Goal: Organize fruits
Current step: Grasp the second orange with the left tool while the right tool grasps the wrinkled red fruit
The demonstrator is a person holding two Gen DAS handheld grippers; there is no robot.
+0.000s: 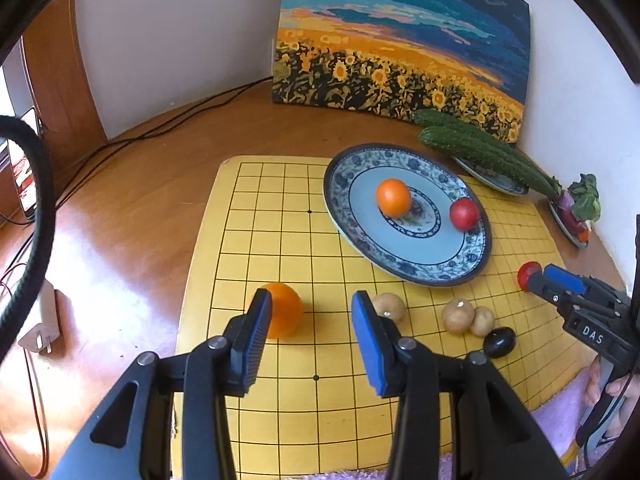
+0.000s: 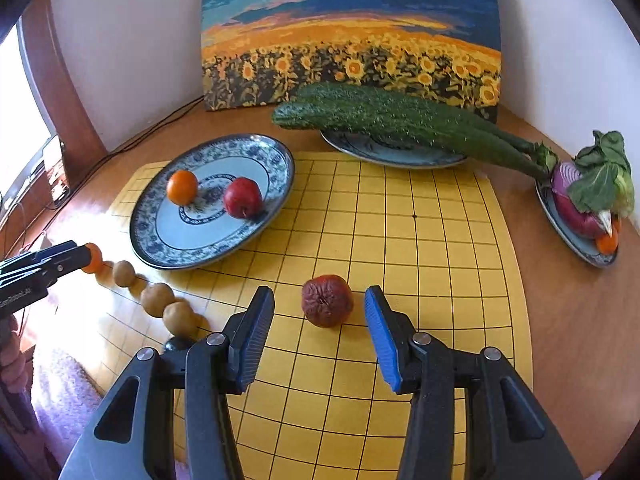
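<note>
A blue-patterned plate [image 1: 416, 268] [image 2: 168, 240] on the yellow grid mat holds an orange [image 1: 393, 197] [image 2: 182, 187] and a red apple [image 1: 464, 213] [image 2: 242, 197]. My left gripper [image 1: 312, 312] is open; a second orange [image 1: 285, 315] sits on the mat just past its left finger. My right gripper [image 2: 319, 314] is open around a wrinkled dark red fruit [image 2: 327, 300], apart from both pads; this fruit [image 1: 527, 274] also shows in the left wrist view. Three small tan fruits [image 1: 458, 315] [image 2: 158, 299] and a black one [image 1: 499, 342] lie in a row.
A plate with two cucumbers [image 2: 384, 120] stands at the back. A plate with red onion and greens [image 2: 588, 204] is at the far right. A sunflower painting [image 2: 352, 40] leans on the wall. Cables [image 1: 160, 128] run across the wooden table at left.
</note>
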